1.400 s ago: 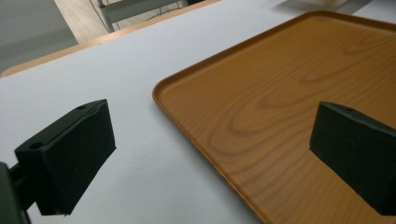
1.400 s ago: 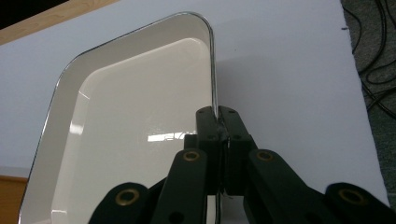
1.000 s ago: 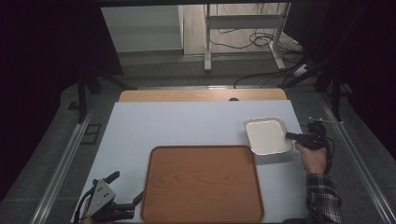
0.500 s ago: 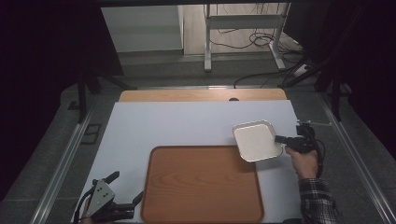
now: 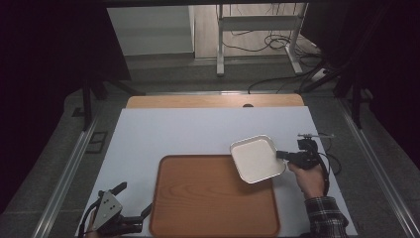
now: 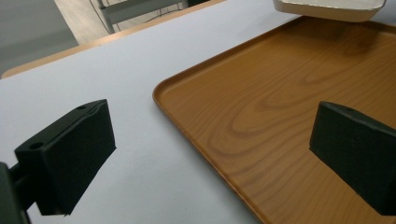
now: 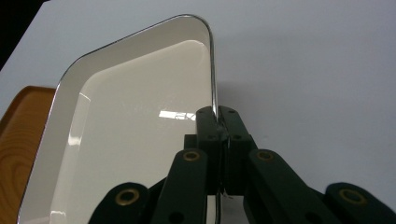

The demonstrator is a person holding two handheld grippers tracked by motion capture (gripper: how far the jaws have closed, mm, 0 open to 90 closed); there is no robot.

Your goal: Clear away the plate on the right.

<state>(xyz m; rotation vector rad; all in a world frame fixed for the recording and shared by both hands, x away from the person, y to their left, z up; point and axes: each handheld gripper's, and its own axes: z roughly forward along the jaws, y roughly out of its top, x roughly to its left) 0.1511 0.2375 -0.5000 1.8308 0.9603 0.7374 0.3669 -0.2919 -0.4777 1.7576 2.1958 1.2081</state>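
White dish (image 7: 130, 126), rim clamped by right gripper (image 7: 218, 116); high view shows it overhanging wooden tray (image 5: 213, 198), apparently lifted; left gripper (image 6: 210, 154) spread, empty.

White dish (image 5: 256, 158), wood-grain brown tray (image 5: 213, 198), black jaws

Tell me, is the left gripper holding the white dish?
No, the left gripper stands open by the wooden tray; the right gripper clamps the white dish by its rim.

Wooden tray (image 5: 213, 198) bare — only the white dish (image 5: 256, 158) overhangs its corner.
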